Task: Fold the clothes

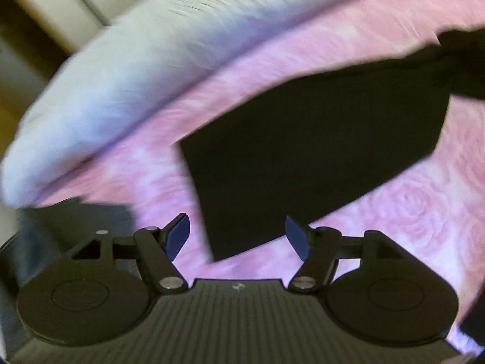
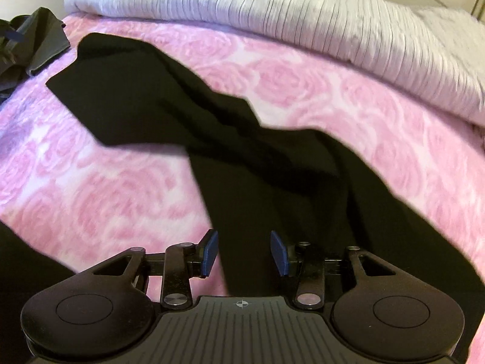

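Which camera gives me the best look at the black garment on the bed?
The right wrist view: the black garment stretches across the pink rose blanket from its flat far end to the bunched part near the camera. The left wrist view shows only one flat end, blurred, cut off at the right edge.

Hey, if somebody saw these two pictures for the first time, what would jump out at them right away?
First the black garment, lying crumpled across the middle of the pink rose-patterned blanket and standing out sharply against it. Behind it, a ribbed white cover lies bunched along the far edge. In the foreground, the left gripper and right gripper both hang open over the cloth, gripping nothing.
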The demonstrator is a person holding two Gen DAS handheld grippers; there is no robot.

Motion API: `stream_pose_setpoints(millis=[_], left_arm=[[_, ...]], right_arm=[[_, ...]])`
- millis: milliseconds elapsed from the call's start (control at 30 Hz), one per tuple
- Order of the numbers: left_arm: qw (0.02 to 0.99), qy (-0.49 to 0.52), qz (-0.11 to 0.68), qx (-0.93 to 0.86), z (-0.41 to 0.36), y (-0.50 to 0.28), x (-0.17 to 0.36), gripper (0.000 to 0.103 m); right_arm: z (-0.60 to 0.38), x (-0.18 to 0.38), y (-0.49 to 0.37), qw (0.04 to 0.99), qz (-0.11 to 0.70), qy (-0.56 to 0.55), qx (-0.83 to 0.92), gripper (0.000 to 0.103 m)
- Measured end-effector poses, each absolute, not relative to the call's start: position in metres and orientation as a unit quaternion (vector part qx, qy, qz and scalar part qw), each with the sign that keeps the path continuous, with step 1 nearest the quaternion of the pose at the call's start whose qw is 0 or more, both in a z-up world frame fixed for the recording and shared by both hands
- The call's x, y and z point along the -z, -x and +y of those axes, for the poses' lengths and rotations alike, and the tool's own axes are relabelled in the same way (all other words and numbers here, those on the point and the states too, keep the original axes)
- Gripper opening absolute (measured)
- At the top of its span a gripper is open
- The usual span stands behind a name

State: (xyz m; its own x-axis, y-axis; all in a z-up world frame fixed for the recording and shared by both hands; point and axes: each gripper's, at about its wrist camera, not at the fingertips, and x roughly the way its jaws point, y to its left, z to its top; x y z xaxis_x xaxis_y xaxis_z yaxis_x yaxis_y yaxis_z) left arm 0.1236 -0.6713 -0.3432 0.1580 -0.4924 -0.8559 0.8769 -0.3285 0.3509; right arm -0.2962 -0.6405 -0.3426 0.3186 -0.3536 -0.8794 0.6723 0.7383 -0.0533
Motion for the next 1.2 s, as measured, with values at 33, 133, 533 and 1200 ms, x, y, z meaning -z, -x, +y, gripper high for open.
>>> stream_pose_setpoints(millis=[33, 133, 533, 1200], left_arm=[[0.546, -0.529, 0.188, 0.622, -0.682, -0.12, 0.356, 0.066], [0.562, -0.532, 0.215, 0.596, -0.715, -0.128, 0.39, 0.066], [0.603, -0.424, 0.388, 0.553, -0.761, -0.203, 0.415, 0.015], [0.631, -0.487, 0.31, 0.519, -0.747, -0.24, 0.34, 0.025]], right_arm=[[-0.644, 0.341, 0.296, 0.796, 0.489, -0.155, 0.322, 0.043], [-0.658, 0.339, 0.308, 0.792, 0.495, -0.141, 0.327, 0.044], [-0.632, 0.356, 0.362, 0.758, 0.503, -0.178, 0.375, 0.046], [-0.579, 0.39, 0.278, 0.796, 0.573, 0.007, 0.194, 0.046]])
